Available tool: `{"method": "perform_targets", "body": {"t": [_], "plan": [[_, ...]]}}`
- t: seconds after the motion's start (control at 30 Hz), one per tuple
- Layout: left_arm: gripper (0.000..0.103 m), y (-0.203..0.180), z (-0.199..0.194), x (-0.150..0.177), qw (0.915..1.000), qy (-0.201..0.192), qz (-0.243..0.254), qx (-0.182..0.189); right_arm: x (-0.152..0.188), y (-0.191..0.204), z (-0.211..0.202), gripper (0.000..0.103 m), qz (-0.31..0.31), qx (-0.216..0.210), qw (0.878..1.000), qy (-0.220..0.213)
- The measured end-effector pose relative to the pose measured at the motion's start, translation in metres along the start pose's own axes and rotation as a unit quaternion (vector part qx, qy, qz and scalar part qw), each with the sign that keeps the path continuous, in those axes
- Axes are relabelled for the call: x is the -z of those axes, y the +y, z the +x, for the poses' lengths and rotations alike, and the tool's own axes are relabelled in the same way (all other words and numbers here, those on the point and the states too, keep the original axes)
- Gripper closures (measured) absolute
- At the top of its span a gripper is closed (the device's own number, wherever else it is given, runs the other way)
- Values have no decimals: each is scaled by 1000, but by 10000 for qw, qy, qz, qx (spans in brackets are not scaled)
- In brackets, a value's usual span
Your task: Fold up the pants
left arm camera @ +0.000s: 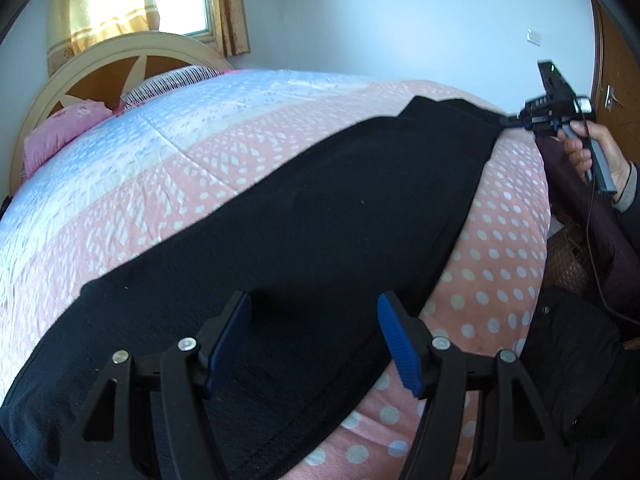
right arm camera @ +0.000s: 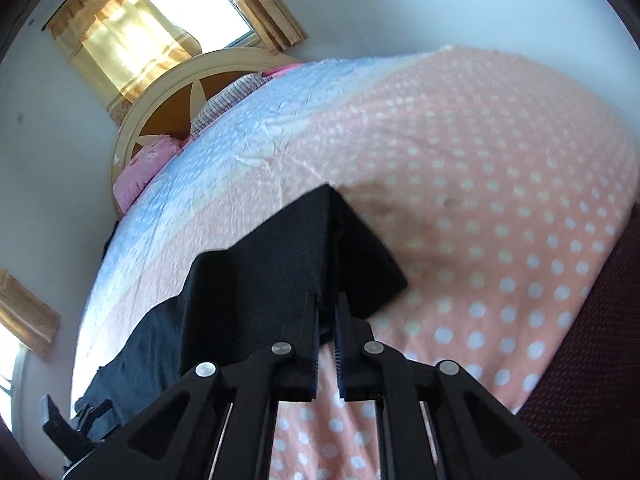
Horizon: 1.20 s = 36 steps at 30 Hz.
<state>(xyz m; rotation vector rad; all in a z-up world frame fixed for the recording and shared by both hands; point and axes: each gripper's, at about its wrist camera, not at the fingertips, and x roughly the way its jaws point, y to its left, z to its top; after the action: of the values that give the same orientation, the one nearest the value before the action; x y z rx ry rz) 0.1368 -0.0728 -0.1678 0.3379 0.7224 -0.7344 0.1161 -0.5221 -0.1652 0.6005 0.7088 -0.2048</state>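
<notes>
Right under our lens, the left gripper (left arm camera: pixel 314 338) hangs over the wide end of the black pants (left arm camera: pixel 304 216), its jaws standing well apart with only fabric below them, nothing pinched. We see the blue ribbed pads (left arm camera: pixel 396 344) clear of the cloth on both sides. The pants lie stretched in a long band across the bed, running from the near lower left up toward the far right edge. Under them we have the quilt (left arm camera: pixel 492 216), pink with white dots on the near side, turning to pale blue and white stripes toward the headboard (left arm camera: pixel 52 92). A pink pillow (left arm camera: pixel 60 132) sits against that headboard, and a window with yellow curtains (left arm camera: pixel 108 4) glows behind it.

Over at the far end, we catch the right gripper (left arm camera: pixel 510 122) held in the person's hand (left arm camera: pixel 592 152), a cable trailing down from it. Switching to the right wrist view, we look straight down the right gripper (right arm camera: pixel 328 300): its jaws are together, clamped on the edge of the pants (right arm camera: pixel 280 248), which rise off the quilt (right arm camera: pixel 500 200) in a tented peak just beyond the fingertips. The fabric drops away to the left, lying flat again toward the other gripper, seen small in the lower left corner.
</notes>
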Motion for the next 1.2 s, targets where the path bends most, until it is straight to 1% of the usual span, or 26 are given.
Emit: {"method": "perform_targets", "body": {"t": [0.1,0.17,0.33,0.4,0.43,0.47,0.5,0.53,0.6,0.67,0.73,0.8,0.83,0.9,0.97,1.0,1.07,1.2], "plan": [[34,1,1,1,10000,36,5,38,-18,-5,-1,97,-4,308,9994,-178],[34,1,0,2,10000,29,-36,79,-26,-18,5,97,125,335,9993,-131],[34,3,1,3,9999,46,-73,141,-22,-36,28,97,208,528,9983,132],[33,3,1,3,9998,52,-79,166,-19,-39,26,97,334,488,9982,42],[33,3,1,2,9998,51,-88,172,-18,-39,22,92,406,498,9979,2],[33,3,1,2,9998,46,-97,177,-17,-39,18,78,477,512,9975,-23],[32,3,1,2,9998,43,-96,172,-16,-39,13,68,562,551,9969,-46],[32,3,2,2,9998,45,-90,162,-14,-41,5,55,668,501,9965,-100],[32,3,2,2,9999,40,-71,142,-7,-41,-8,55,795,191,9965,-179],[32,2,2,2,9999,17,-74,138,0,-34,-15,55,778,-21,9969,-129],[32,2,1,3,9999,-5,-69,131,7,-25,-14,55,758,-370,9964,23],[32,2,1,3,9999,-11,-61,127,15,-11,-5,55,659,-707,9949,283],[32,2,1,3,9999,-11,-58,127,17,-5,1,57,606,-759,9946,375],[32,2,1,3,9999,-5,-63,135,21,4,14,62,534,-740,9945,516],[31,3,1,3,9999,26,-73,154,24,11,27,78,515,-787,9936,631],[30,3,1,3,9998,32,-67,170,25,12,30,82,510,-767,9938,628],[29,2,1,3,9998,32,-43,190,25,14,32,100,461,-718,9944,618],[29,3,-1,4,9997,1,-51,241,26,23,13,101,249,-697,9966,353]]}}
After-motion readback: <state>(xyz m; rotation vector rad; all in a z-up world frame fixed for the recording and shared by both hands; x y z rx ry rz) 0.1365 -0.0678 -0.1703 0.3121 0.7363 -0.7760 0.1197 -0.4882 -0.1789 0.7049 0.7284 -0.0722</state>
